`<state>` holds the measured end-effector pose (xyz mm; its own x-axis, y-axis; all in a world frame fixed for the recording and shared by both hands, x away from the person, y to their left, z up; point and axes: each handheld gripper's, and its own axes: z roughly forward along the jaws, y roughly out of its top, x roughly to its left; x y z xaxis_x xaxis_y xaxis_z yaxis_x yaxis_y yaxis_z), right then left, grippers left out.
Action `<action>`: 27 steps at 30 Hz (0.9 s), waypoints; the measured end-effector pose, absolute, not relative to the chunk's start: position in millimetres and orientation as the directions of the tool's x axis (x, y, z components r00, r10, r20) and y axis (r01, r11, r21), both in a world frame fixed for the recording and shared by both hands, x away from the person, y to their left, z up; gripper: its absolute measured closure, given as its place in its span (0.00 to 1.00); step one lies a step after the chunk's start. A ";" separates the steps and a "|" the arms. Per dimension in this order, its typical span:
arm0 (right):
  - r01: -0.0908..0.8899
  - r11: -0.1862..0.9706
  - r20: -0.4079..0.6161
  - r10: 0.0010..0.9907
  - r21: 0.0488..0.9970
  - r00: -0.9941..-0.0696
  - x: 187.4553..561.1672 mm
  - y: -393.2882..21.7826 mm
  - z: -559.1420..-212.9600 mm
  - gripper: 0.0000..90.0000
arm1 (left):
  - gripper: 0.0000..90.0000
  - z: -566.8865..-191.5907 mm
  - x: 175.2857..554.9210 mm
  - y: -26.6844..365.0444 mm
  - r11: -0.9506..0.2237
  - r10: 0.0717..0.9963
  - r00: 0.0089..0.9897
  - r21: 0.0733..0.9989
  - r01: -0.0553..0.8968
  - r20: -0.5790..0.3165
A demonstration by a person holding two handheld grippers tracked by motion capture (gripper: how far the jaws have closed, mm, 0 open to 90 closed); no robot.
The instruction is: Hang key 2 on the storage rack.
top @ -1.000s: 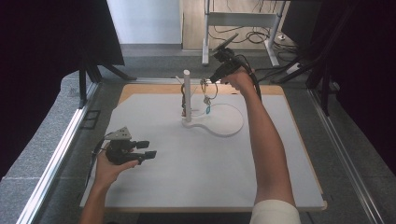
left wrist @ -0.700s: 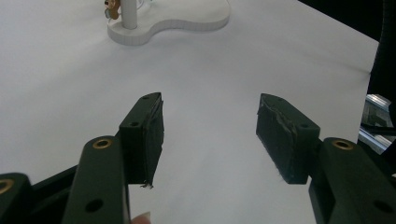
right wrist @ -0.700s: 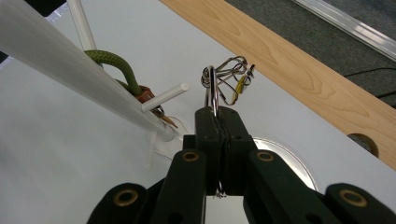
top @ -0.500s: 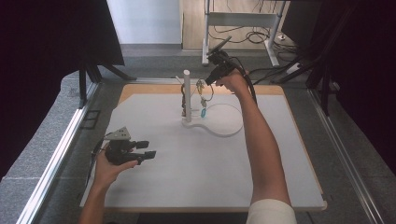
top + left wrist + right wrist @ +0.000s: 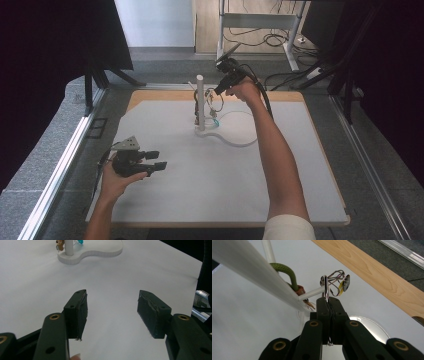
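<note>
A white stand with an upright post (image 5: 200, 100) and a curved flat base (image 5: 239, 141) sits at the far middle of the white board. My right gripper (image 5: 216, 93) hovers just right of the post, shut on a metal key ring (image 5: 326, 286) that carries wire loops and a yellow and dark tag (image 5: 344, 283). The ring is close to the tip of a thin white peg (image 5: 312, 293) that sticks out of the post (image 5: 249, 267). A green loop (image 5: 287, 272) hangs on that peg. My left gripper (image 5: 156, 160) rests low at the near left, open with nothing between its jaws (image 5: 112, 312).
The white board (image 5: 300, 190) lies on a wooden top whose far edge (image 5: 285, 95) shows behind the stand. A small teal item (image 5: 215, 121) hangs low by the post. Metal rails (image 5: 65, 160) run along both sides, and desk legs and cables (image 5: 280, 55) lie beyond.
My right hand has drifted left and slightly down towards the post with the key ring in its jaws. The left gripper has stayed where it was.
</note>
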<state>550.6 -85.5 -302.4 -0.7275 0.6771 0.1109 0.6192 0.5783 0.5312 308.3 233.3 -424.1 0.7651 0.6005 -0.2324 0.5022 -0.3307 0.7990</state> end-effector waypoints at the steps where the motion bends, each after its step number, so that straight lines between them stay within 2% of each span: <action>1: 0.615 0.582 0.110 0.672 0.533 -0.732 549.2 -84.2 -302.8 0.97 | 0.47 -424.0 308.1 233.3 -0.330 0.601 0.765 0.799 0.503 -0.233; 21: 0.591 0.624 0.162 0.605 0.511 -0.779 531.0 -75.6 -329.2 0.95 | 0.46 -424.1 306.8 231.7 -0.334 0.606 0.762 0.796 0.504 -0.228; 27: 0.585 0.628 0.180 0.588 0.512 -0.789 526.2 -79.4 -329.6 0.88 | 0.46 -424.4 306.8 231.5 -0.337 0.606 0.763 0.796 0.504 -0.226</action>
